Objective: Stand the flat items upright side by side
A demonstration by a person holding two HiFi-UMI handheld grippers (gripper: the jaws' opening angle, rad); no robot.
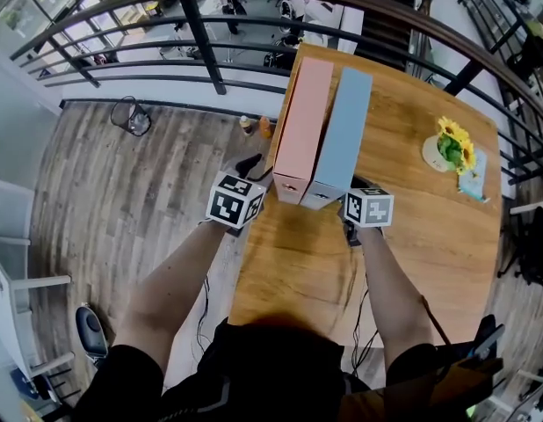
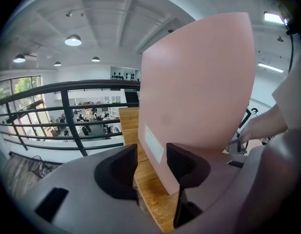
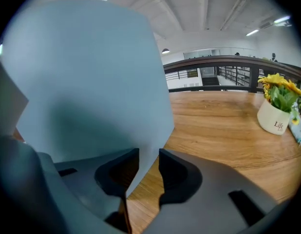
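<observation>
on the table (image 1: 430, 236), pink folder (image 1: 302, 121) and blue folder (image 1: 343, 130) upright, gripper views alone show left gripper (image 2: 151, 156), right gripper (image 3: 148, 161) fingers parted

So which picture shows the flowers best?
The right gripper view: the flowers stand large and side-on in their white pot on the table. The head view shows the flowers small, from above. The left gripper view doesn't show them; the pink folder fills it.

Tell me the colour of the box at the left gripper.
Pale pink box, clearest in the left gripper view.
</observation>
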